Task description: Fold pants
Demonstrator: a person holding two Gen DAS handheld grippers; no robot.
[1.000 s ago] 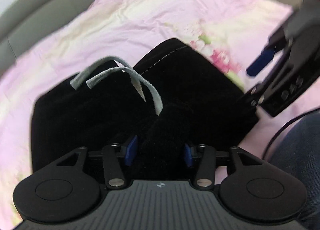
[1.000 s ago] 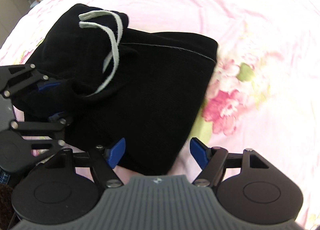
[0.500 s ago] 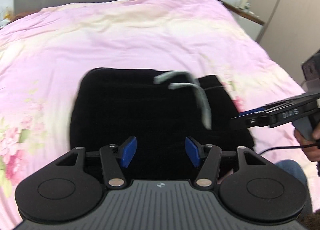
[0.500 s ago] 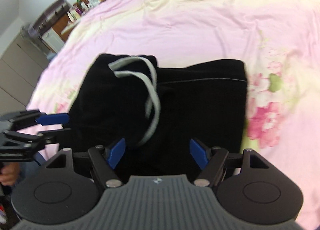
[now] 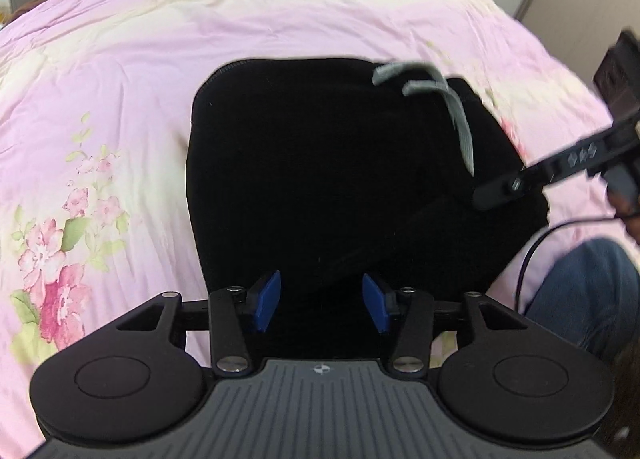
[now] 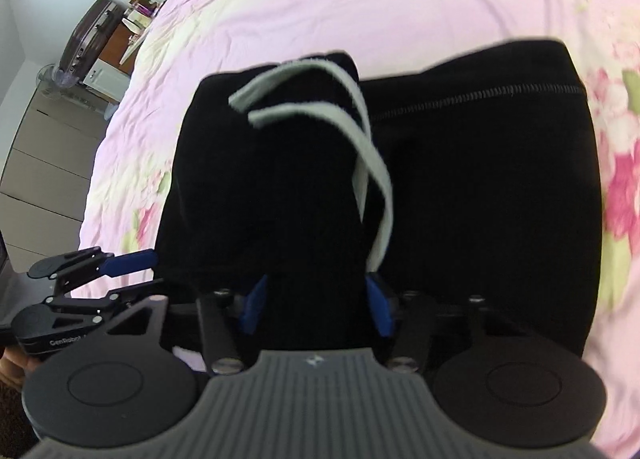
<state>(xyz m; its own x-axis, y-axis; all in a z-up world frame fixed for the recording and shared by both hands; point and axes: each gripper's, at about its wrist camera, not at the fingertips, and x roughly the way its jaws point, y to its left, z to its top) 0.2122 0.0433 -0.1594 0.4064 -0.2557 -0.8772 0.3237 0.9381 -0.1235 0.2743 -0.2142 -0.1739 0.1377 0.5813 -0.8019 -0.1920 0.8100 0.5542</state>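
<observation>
We are closing the right hand-held gripper (image 6: 316, 305) at this moment: its blue pads (image 6: 252, 305) are coming together on a raised fold of the black pants (image 6: 480, 199), and the black cloth is filling the gap between them, although we cannot tell if the pads are already pressing firmly. The white drawstring (image 6: 368, 163) is hanging down in two strips just beside the right pad. We are also closing the left hand-held gripper (image 5: 320, 305), but its pads (image 5: 266, 305) are standing apart over the near edge of the pants, with nothing clamped between them. The pants are lying folded into a compact dark block on the pink bedspread (image 5: 120, 79), near the edge of the bed where we are standing. Pink flowers (image 5: 56, 279) are printed on the bedspread beside the pants. A black cable (image 5: 532, 251) is running across the bedspread close to a knee in blue jeans (image 5: 584, 291).
</observation>
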